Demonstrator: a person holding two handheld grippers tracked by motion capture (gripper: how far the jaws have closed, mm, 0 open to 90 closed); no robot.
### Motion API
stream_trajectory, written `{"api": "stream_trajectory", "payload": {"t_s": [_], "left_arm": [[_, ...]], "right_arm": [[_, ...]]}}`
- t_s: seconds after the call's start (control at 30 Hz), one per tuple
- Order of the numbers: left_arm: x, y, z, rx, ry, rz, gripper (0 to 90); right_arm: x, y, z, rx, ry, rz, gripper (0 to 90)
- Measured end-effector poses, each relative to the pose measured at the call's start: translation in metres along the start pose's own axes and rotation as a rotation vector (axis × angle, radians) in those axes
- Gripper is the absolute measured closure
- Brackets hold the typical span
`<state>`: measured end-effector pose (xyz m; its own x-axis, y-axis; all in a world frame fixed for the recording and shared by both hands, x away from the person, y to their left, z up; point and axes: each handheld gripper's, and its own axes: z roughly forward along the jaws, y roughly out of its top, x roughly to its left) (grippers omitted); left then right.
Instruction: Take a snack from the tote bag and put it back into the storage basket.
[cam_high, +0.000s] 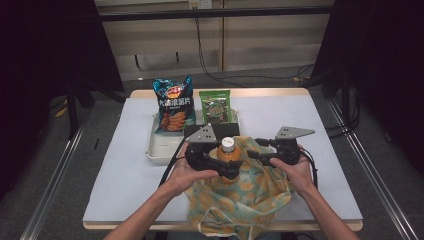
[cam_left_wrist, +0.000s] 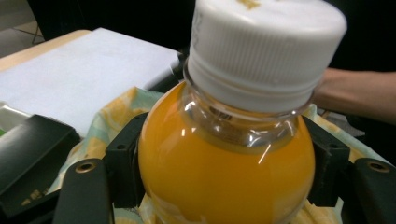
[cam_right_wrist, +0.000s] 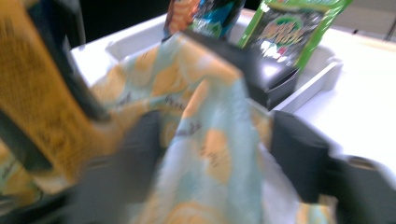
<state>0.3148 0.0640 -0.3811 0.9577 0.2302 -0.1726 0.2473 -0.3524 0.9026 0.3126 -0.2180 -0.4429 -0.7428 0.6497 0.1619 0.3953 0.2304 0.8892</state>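
Left tool (cam_left_wrist: 210, 177) pinching the orange bottle (cam_left_wrist: 224, 163) upright — right tool (cam_right_wrist: 219, 158) seemingly spread around bag cloth (cam_right_wrist: 205, 140).

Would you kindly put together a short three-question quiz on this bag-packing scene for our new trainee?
1. True or false: the left gripper is shut on the orange juice bottle.
2. Which thing lies between the jaws of the right gripper? A) the chip bag B) the patterned cloth bag C) the bottle cap
3. Fill in: the blue chip bag and the green snack packet stand in a white ____.

Key
1. True: both pads press the bottle's sides.
2. B, the patterned cloth bag.
3. Tray.
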Motion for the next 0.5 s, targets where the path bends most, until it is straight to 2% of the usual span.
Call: {"api": "stream_trajectory", "payload": {"t_s": [0.07,0.17,0.27,0.4,0.5], "left_arm": [[0.001,0.004,-0.005,-0.015,0.0,-0.001,30.3],[0.0,0.011,-0.01,-0.041,0.01,0.01,30.3],[0.0,0.018,-0.014,-0.074,0.007,0.009,30.3],[0.003,0.025,-0.019,-0.092,0.014,0.014,30.3],[0.005,0.027,-0.024,-0.103,0.022,0.0,30.3]], "right_arm": [[0.002,-0.005,0.0,0.012,0.021,-0.007,73.6],[0.006,-0.009,-0.004,0.012,0.056,-0.011,86.1],[0.01,-0.014,-0.01,0.034,0.068,-0.018,89.3],[0.016,-0.02,-0.016,0.043,0.082,-0.034,89.9],[0.02,-0.024,-0.023,0.05,0.095,-0.044,90.0]]}}
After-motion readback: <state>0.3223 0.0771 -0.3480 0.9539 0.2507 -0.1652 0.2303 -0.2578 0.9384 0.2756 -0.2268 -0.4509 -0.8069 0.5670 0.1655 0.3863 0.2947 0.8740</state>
